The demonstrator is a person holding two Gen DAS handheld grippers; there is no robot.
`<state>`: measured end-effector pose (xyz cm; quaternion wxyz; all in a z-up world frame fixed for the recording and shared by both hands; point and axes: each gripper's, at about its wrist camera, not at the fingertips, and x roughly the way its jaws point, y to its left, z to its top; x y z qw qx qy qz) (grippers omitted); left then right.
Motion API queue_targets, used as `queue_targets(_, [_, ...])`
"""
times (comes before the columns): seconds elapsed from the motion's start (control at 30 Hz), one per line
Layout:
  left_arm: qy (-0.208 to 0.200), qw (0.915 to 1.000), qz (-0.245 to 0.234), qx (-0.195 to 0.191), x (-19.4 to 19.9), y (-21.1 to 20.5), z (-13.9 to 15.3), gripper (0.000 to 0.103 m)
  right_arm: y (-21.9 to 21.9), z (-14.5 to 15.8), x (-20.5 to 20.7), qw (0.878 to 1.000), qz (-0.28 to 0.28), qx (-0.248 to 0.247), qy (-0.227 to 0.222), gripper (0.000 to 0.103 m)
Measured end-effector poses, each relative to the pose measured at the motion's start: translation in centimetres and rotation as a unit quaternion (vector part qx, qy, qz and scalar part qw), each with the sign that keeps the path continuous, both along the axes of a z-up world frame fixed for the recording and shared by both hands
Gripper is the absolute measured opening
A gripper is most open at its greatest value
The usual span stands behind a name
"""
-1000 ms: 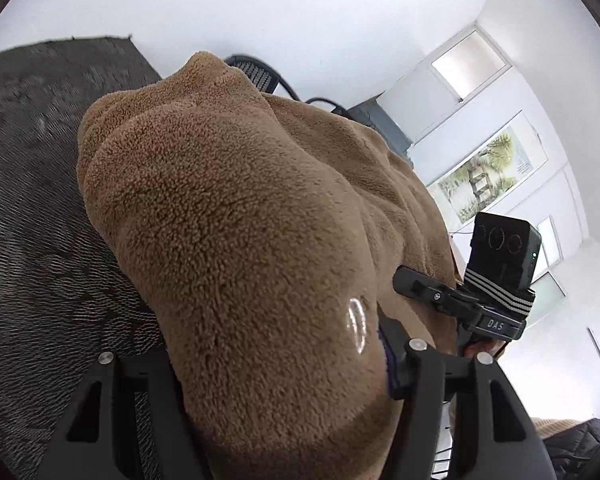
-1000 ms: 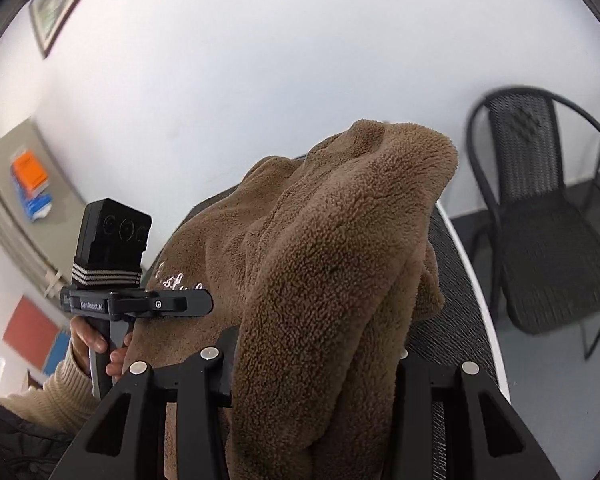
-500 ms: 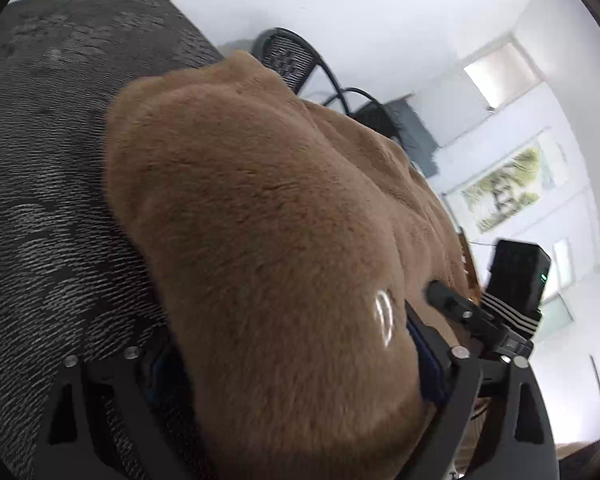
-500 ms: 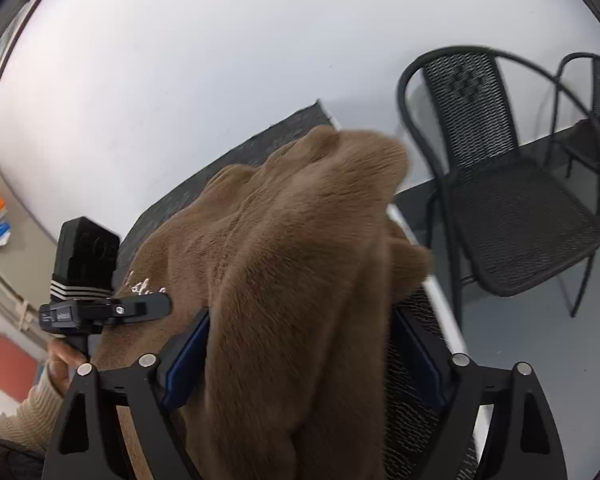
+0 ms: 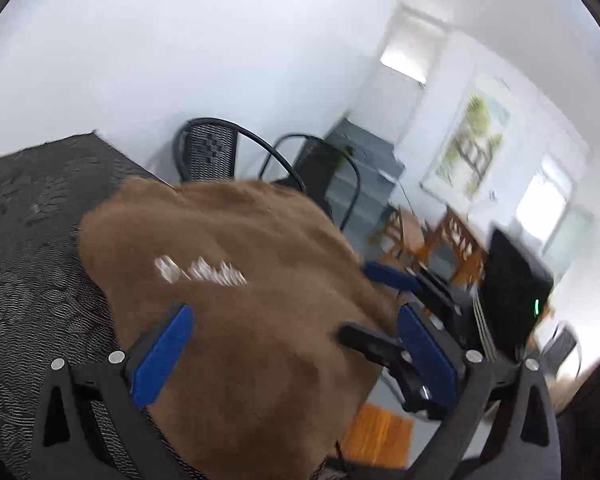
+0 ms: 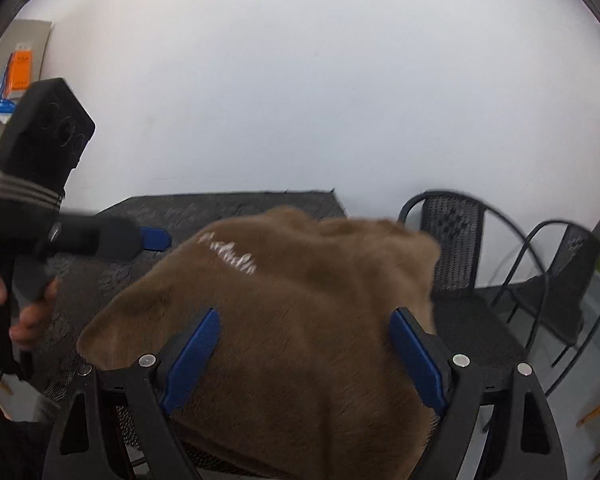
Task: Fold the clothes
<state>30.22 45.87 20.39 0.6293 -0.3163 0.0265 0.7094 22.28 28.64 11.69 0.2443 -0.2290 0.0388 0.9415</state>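
Both hand-held grippers have just let go: a second ago each was clamped on the brown fleece garment [image 5: 236, 320], and now the jaws have been opening, the cloth lying between the blue pads without being pinched. The left hand-held gripper [image 5: 296, 344] sits across the bottom of its frame, jaws wide apart, fleece bunched between them. The right hand-held gripper [image 6: 304, 352] also stands well apart at the bottom of its view, the garment heaped in the middle. White lettering [image 6: 230, 254] shows on top of the pile. The fleece rests on the dark textured worktop [image 5: 24, 240]. Black wire chairs [image 6: 456, 248] stand at the right of the right wrist frame.
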Motion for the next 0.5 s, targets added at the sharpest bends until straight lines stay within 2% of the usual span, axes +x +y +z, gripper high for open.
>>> queue_targets(0.13, [0.039,0.999,0.0,-0.02,1.1,1.2,-1.4,0.102,0.9,-3.5,0.6,0.999,0.006,-0.025,-0.021,0.089])
queue_targets(0.23, [0.046,0.9985,0.002,-0.03,1.0,2.2,-2.1,0.102,-0.3,-4.2,1.1,1.0,-0.003,-0.022,-0.013,0.094])
queue_targets(0.3, [0.039,0.9988,0.008,-0.03,1.4,1.0,-2.4,0.102,-2.0,-4.0,1.7,1.0,-0.006,-0.01,-0.009,0.094])
queue_targets(0.5, [0.007,0.9998,0.01,-0.014,2.3,-1.6,-0.3,0.102,-1.6,-3.8,0.6,1.0,-0.003,-0.015,-0.009,0.095])
